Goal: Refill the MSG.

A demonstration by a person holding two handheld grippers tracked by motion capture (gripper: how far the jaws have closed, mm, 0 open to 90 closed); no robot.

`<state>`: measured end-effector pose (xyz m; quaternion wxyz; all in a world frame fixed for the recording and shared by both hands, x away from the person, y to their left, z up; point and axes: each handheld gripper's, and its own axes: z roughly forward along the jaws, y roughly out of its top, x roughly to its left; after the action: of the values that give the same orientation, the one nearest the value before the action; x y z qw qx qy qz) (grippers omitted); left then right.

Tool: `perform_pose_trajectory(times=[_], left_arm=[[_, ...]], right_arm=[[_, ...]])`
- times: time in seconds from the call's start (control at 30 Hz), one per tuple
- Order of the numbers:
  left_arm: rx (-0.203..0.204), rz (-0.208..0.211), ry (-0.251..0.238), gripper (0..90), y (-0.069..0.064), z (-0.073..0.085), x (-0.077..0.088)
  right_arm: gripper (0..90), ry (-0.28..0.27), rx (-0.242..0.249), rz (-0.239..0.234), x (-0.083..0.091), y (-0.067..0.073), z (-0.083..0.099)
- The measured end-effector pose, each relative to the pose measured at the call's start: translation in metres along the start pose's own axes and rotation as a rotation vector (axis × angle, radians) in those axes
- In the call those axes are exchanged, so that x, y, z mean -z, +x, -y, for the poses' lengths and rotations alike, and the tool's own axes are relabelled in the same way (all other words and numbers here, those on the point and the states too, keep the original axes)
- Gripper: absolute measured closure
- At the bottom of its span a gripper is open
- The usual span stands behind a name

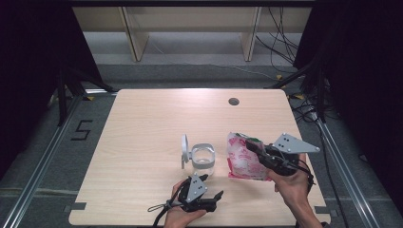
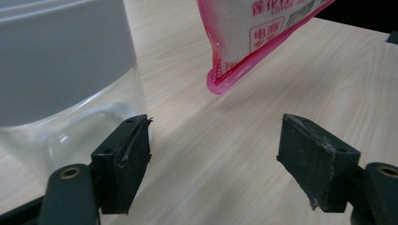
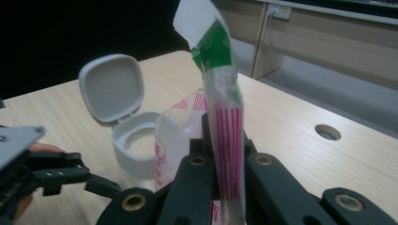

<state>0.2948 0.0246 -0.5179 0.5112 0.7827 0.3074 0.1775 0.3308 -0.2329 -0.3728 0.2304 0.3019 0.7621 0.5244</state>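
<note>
While the left tongs [image 1: 215, 195] sit low at the near table [image 1: 142, 123] edge, jaws spread wide with nothing between them, the clear jar [image 1: 203, 161] stands just beyond, its grey flip lid [image 1: 184, 149] hinged open and upright. Right tongs [image 1: 252, 148] are clamped tight on the top of a pink-and-white pouch [image 1: 242, 159] with a green corner, held upright just right of the jar, bottom edge lifted off the table in the left gripper view. 1 round hole [image 1: 233, 101] lies far back.
</note>
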Motion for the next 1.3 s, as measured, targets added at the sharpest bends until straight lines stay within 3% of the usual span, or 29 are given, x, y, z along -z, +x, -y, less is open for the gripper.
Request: perform_pose_trajectory(times=[0.03, 0.07, 0.1, 0.13, 0.17, 0.2, 0.23, 0.3, 0.37, 0.4, 0.43, 0.5, 0.53, 0.57, 0.6, 0.63, 0.73, 0.83, 0.87, 0.9, 0.97, 1.03, 1.07, 1.1, 1.2, 1.3], left_arm=[[0.017, -0.005, -0.015, 24.7, -0.002, -0.001, -0.003], [-0.003, -0.009, 0.003, 24.8, -0.001, -0.002, -0.004], [0.004, -0.02, -0.011, 24.9, -0.004, -0.004, -0.006], [-0.007, -0.023, -0.012, 25.1, -0.005, -0.005, -0.007], [-0.011, -0.025, -0.022, 25.7, -0.007, -0.007, -0.008], [-0.011, -0.025, -0.022, 26.3, -0.007, -0.007, -0.008], [-0.024, -0.034, -0.02, 27.2, -0.008, -0.009, -0.011], [-0.037, -0.038, -0.011, 29.0, -0.01, -0.011, -0.012], [-0.025, -0.013, -0.022, 30.2, -0.014, -0.012, -0.016], [-0.012, -0.008, -0.04, 31.7, -0.015, -0.012, -0.018], [-0.026, -0.003, -0.033, 34.5, -0.014, -0.012, -0.019], [-0.029, -0.014, -0.043, 35.9, -0.017, -0.013, -0.021], [-0.025, -0.006, -0.052, 38.1, -0.017, -0.014, -0.022], [-0.028, 0.005, -0.057, 42.7, -0.017, -0.014, -0.023], [-0.015, 0.033, -0.072, 43.5, -0.017, -0.015, -0.025], [-0.016, 0.037, -0.075, 47.9, -0.018, -0.015, -0.025], [-0.066, 0.022, -0.071, 58.0, -0.019, -0.016, -0.027], [-0.065, 0.034, -0.054, 68.6, -0.021, -0.015, -0.028], [-0.07, 0.031, -0.053, 69.6, -0.022, -0.015, -0.028], [-0.082, 0.019, -0.052, 70.6, -0.023, -0.015, -0.028], [-0.091, 0.004, -0.062, 72.1, -0.024, -0.014, -0.03], [-0.079, 0.006, -0.064, 72.8, -0.023, -0.015, -0.029], [-0.072, 0.011, -0.067, 72.9, -0.023, -0.015, -0.029], [-0.063, 0.011, -0.074, 73.1, -0.023, -0.015, -0.03], [-0.051, 0.014, -0.086, 73.4, -0.022, -0.015, -0.032], [-0.023, 0.017, -0.091, 73.7, -0.02, -0.015, -0.035]], right_arm=[[90.0, -0.013, 0.017, 0.0, 0.0, 0.001, -0.003], [90.0, -0.025, 0.023, 0.0, 0.001, 0.002, -0.006], [90.0, -0.026, 0.001, -0.027, 0.001, 0.004, -0.008], [90.0, -0.037, 0.026, -0.022, 0.002, 0.005, -0.011], [90.0, -0.028, -0.003, -0.037, 0.003, 0.009, -0.013], [90.0, -0.028, -0.003, -0.037, 0.003, 0.009, -0.013], [90.0, -0.05, 0.043, -0.036, 0.004, 0.011, -0.018], [90.0, -0.047, 0.042, -0.046, 0.005, 0.014, -0.02], [90.0, -0.053, 0.044, -0.068, 0.006, 0.018, -0.022], [90.0, -0.061, 0.042, -0.057, 0.007, 0.019, -0.022], [90.0, -0.054, 0.027, -0.079, 0.008, 0.021, -0.023], [90.0, -0.052, 0.041, -0.067, 0.01, 0.024, -0.024], [90.0, -0.069, 0.061, -0.063, 0.009, 0.024, -0.024], [90.0, -0.055, 0.044, -0.08, 0.01, 0.026, -0.024], [90.0, -0.055, 0.057, -0.077, 0.011, 0.025, -0.025], [90.0, -0.058, 0.03, -0.085, 0.01, 0.027, -0.024], [90.0, -0.045, 0.033, -0.101, 0.009, 0.029, -0.024], [90.0, -0.042, 0.027, -0.09, 0.006, 0.03, -0.024], [90.0, -0.052, 0.052, -0.087, 0.004, 0.028, -0.025], [90.0, -0.026, 0.027, -0.099, 0.004, 0.03, -0.026], [90.0, -0.029, 0.043, -0.099, -0.001, 0.029, -0.028], [90.0, -0.033, 0.055, -0.099, -0.006, 0.028, -0.03], [90.0, -0.027, 0.032, -0.098, -0.008, 0.029, -0.032], [90.0, -0.039, 0.06, -0.088, -0.01, 0.027, -0.033], [90.0, -0.031, 0.018, -0.089, -0.017, 0.027, -0.036], [90.0, -0.04, 0.026, -0.09, -0.027, 0.024, -0.038]])
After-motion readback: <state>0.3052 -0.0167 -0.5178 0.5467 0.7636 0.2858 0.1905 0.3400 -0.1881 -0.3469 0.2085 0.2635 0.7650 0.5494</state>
